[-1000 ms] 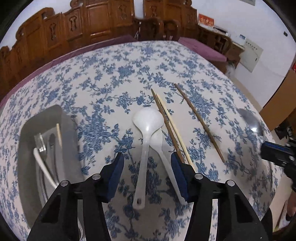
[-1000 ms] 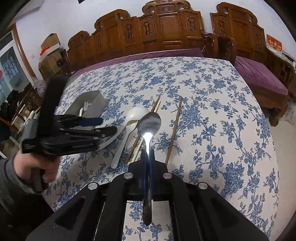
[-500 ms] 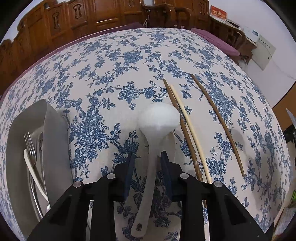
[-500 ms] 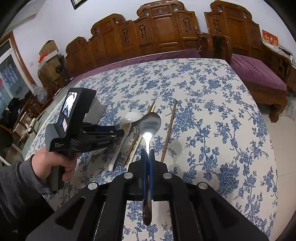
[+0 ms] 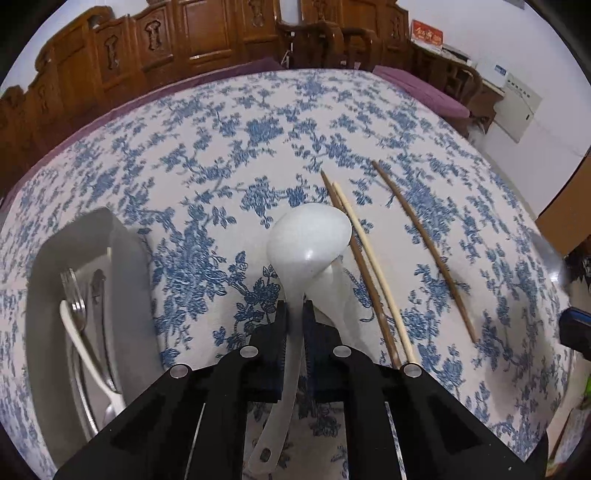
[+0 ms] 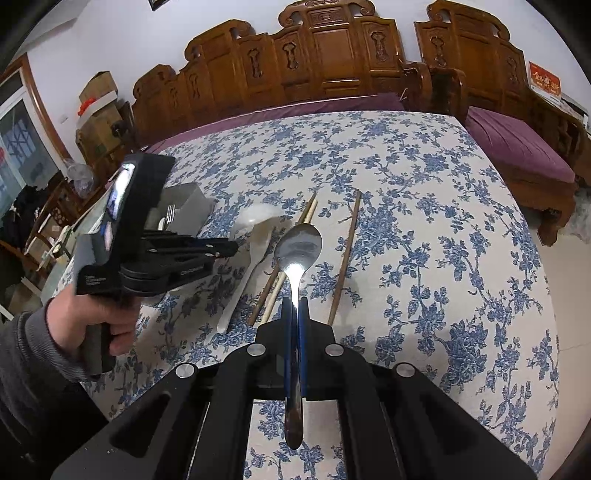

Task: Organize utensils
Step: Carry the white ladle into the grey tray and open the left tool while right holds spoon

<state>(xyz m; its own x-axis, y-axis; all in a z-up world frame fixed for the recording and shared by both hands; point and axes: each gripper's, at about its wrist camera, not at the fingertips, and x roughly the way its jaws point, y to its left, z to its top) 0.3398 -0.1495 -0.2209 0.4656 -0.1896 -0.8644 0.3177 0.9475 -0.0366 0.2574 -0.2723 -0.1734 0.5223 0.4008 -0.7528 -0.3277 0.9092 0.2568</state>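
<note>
Clamping a white ladle (image 5: 308, 240) by its handle, the left gripper (image 5: 294, 314) has just been closing, and its pads now press on the handle from both sides, with the bowl pointing away over the blue-flowered cloth (image 5: 229, 147). A second white spoon (image 5: 341, 291) lies on the cloth just right of the ladle, partly under it. Right of that lie two chopsticks (image 5: 364, 266) side by side, one dark and one pale, and further right a third, dark chopstick (image 5: 424, 240) lies apart from them. At the left stands a grey tray (image 5: 129, 258) holding a fork (image 5: 74, 291), a white utensil and other metal pieces. The right gripper (image 6: 294, 314) is closed tight on the handle of a metal spoon (image 6: 298, 247), whose bowl faces up and away, above the chopsticks. In the right wrist view a hand (image 6: 92, 317) in a grey sleeve holds the left gripper, whose body bears small white lettering too blurred to read. Carved wooden benches (image 6: 332, 55) stand behind the table, and a red sign (image 5: 426, 35) with gold characters hangs on the far wall, unreadable.
</note>
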